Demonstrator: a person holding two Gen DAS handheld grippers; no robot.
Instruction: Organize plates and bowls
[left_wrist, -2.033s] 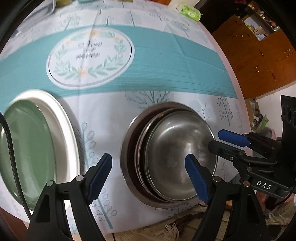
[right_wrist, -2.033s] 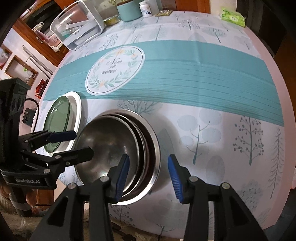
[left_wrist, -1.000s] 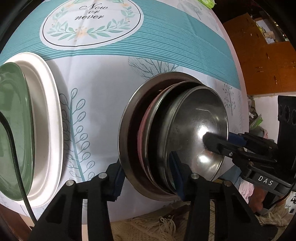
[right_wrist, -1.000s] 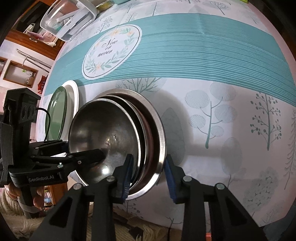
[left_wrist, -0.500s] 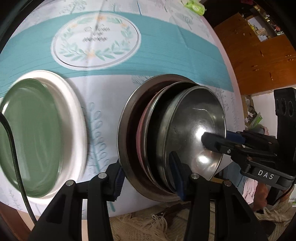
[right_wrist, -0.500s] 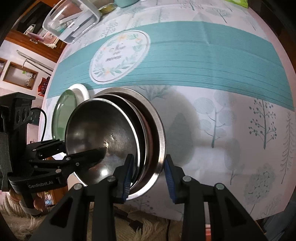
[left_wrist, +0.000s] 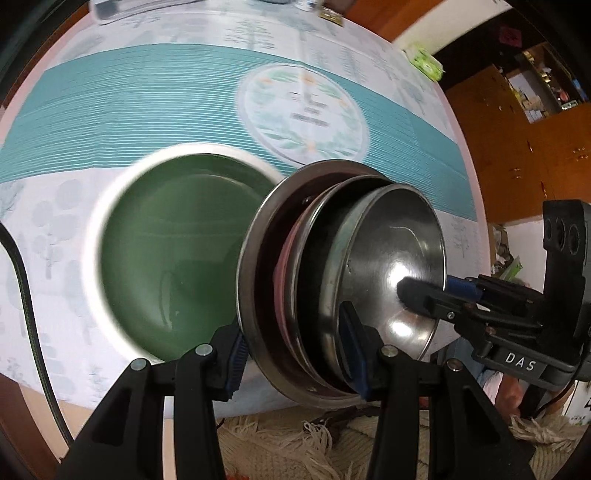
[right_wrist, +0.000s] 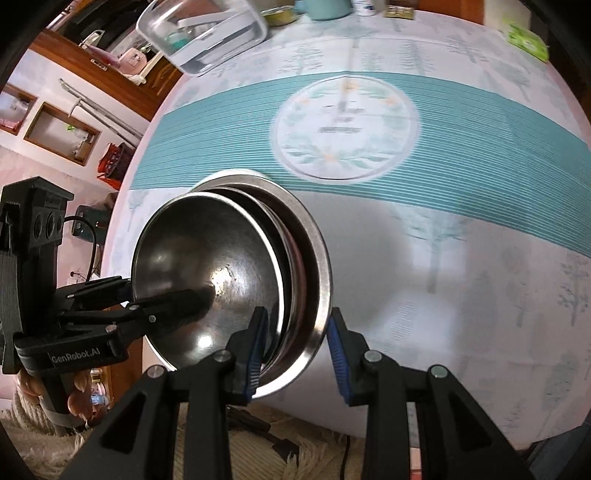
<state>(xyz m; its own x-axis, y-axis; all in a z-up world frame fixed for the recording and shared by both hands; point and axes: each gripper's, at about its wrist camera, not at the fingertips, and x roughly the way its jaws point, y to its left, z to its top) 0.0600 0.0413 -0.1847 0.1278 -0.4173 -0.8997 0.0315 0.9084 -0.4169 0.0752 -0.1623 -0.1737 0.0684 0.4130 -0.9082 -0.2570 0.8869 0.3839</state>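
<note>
**Steel stack held on edge beside the green plate**

The left gripper clamps the near rim of a nested stack of steel dishes, one blue pad outside the widest rim, the other inside the innermost steel bowl. A pink layer shows between the metal rims. The stack is tilted up, its open side facing right. The right gripper reaches in from the right, one dark finger lying inside the bowl. Just left of the stack, partly hidden by it, a green plate sits in a white plate on the teal-banded tablecloth, blurred.
</note>
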